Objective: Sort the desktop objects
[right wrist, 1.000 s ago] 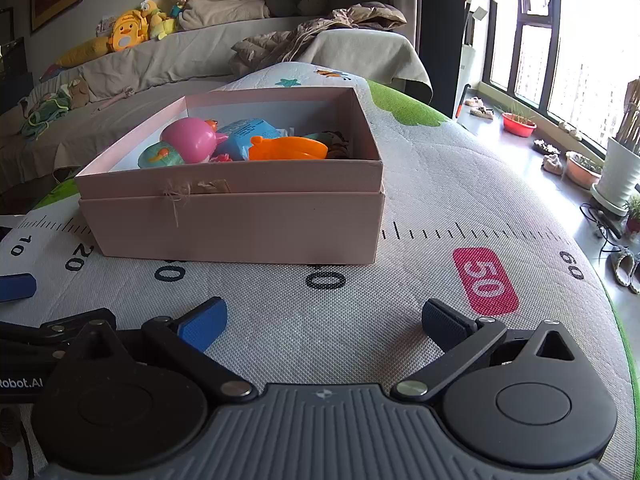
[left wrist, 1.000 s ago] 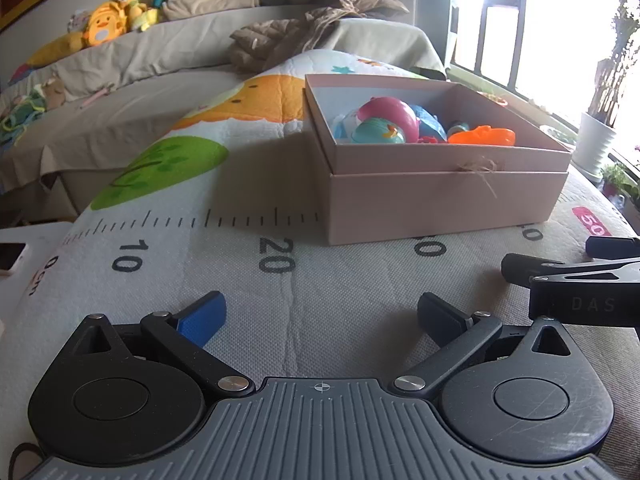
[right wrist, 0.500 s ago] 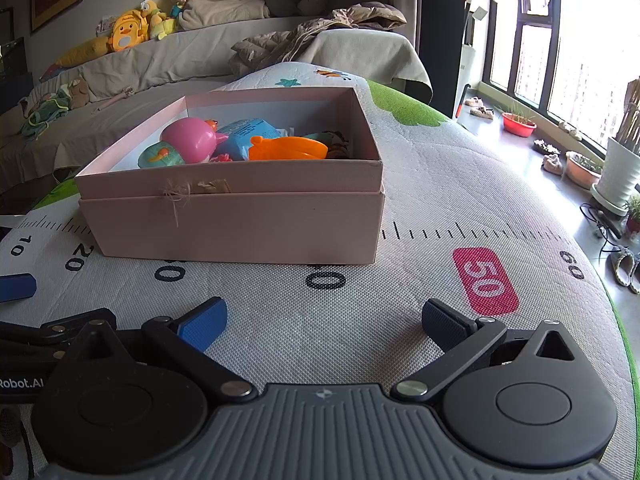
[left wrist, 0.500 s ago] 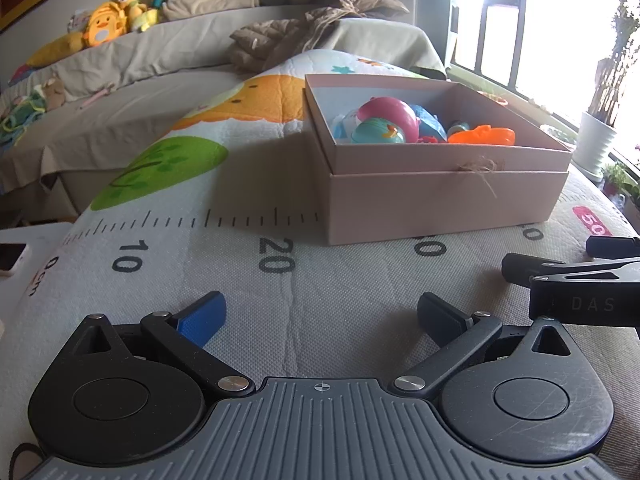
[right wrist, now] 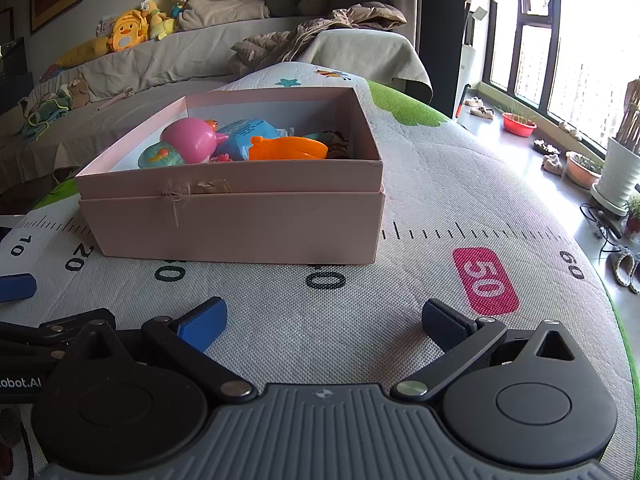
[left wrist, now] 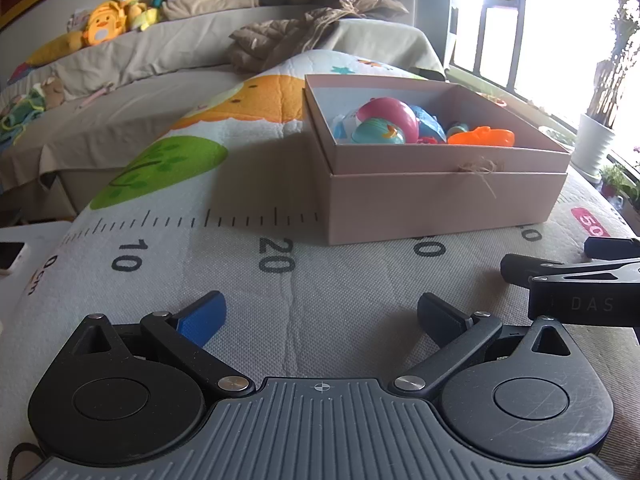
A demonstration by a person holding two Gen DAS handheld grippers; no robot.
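Observation:
A pink cardboard box point(left wrist: 440, 200) point(right wrist: 240, 228) stands on a printed mat with ruler markings point(left wrist: 280, 280). Inside lie a pink egg-shaped toy point(left wrist: 390, 114) point(right wrist: 192, 138), a teal ball point(left wrist: 376, 132), a blue packet point(right wrist: 248, 134) and an orange plastic toy point(left wrist: 480, 136) point(right wrist: 288, 148). My left gripper point(left wrist: 320, 314) is open and empty, low over the mat in front of the box. My right gripper point(right wrist: 322, 316) is open and empty, also before the box; it shows at the right edge of the left wrist view point(left wrist: 568, 280).
A sofa point(right wrist: 160, 60) with plush toys point(right wrist: 128, 32) and a crumpled jacket point(right wrist: 312, 36) lies behind the mat. Windows and potted plants point(right wrist: 616, 168) are at the right. A phone point(left wrist: 10, 256) lies off the mat's left edge.

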